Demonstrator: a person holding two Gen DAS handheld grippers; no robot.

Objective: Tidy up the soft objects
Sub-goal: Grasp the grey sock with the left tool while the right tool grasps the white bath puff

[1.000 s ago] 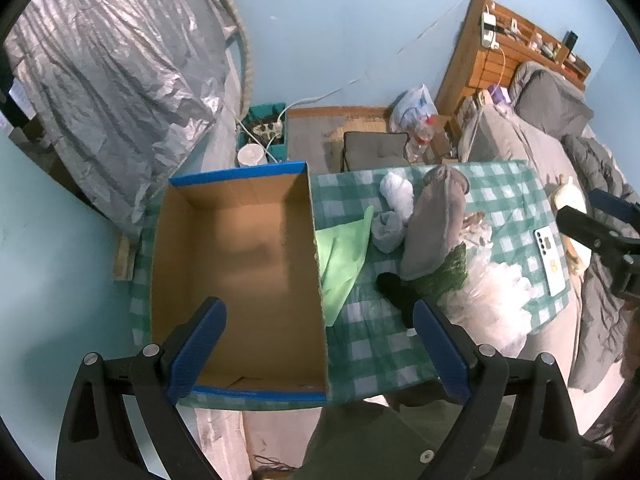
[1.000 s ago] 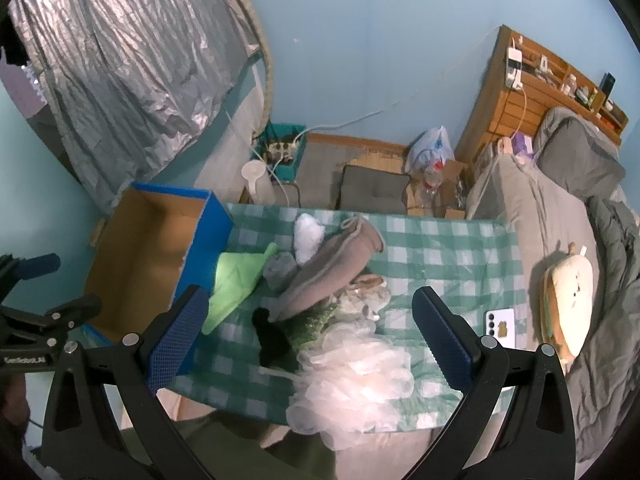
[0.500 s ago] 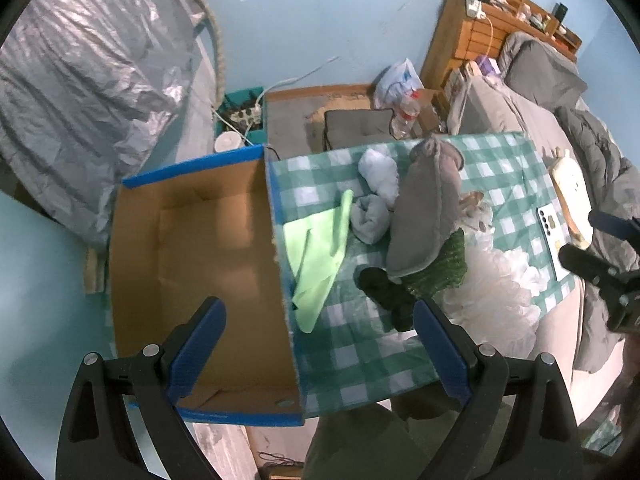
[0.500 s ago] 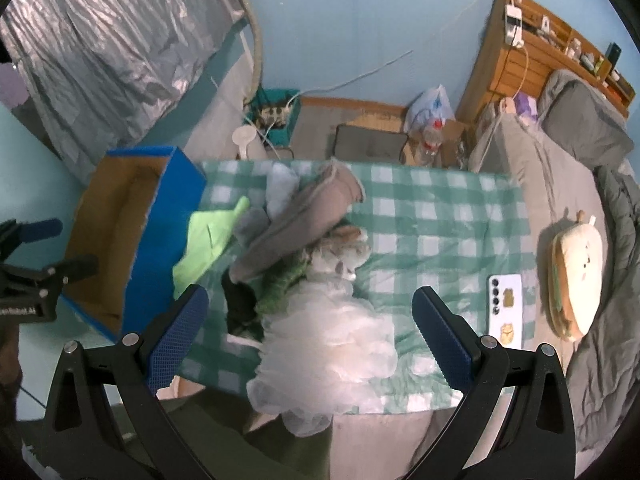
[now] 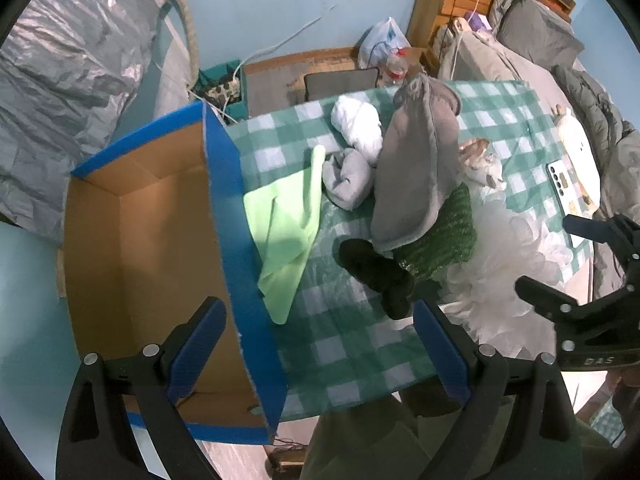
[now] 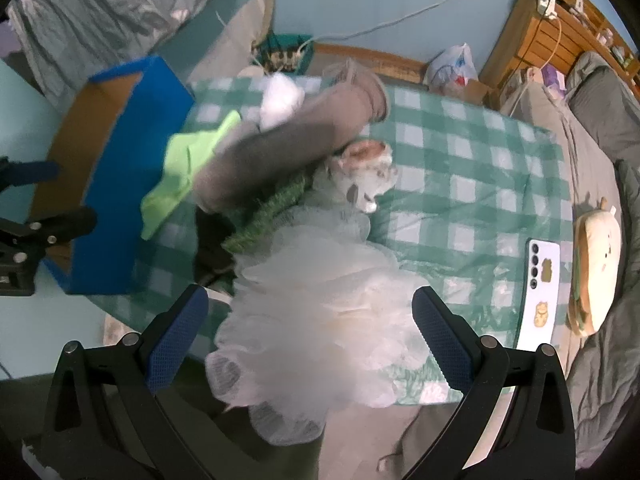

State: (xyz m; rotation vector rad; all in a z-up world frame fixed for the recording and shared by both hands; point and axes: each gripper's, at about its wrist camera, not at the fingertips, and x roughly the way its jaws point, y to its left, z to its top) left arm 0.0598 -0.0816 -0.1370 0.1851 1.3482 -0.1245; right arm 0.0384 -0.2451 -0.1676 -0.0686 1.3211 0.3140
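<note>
A pile of soft things lies on the green checked tablecloth (image 5: 352, 344): a light green cloth (image 5: 284, 216), a grey sock bundle (image 5: 348, 176), a white bundle (image 5: 358, 126), a long grey plush (image 5: 416, 164), a dark green knit piece (image 5: 444, 236), a black item (image 5: 376, 268) and a white mesh pouf (image 6: 320, 312). An open cardboard box (image 5: 140, 240) with blue sides stands at the left. My left gripper (image 5: 318, 352) hangs open above the box's right wall and the cloth. My right gripper (image 6: 308, 340) is open just above the pouf (image 5: 500, 272), which lies between its fingers.
A white phone (image 6: 542, 292) lies at the table's right edge beside a cream plush (image 6: 598, 268) on the grey bed. Beyond the table are a wooden shelf (image 6: 552, 28), a plastic bag (image 6: 454, 64) and a silver sheet (image 5: 60, 80) on the left.
Both grippers have dropped closer to the table. The left one has shifted right from over the box toward the pile; the right one has come down over the pouf. Both stayed open.
</note>
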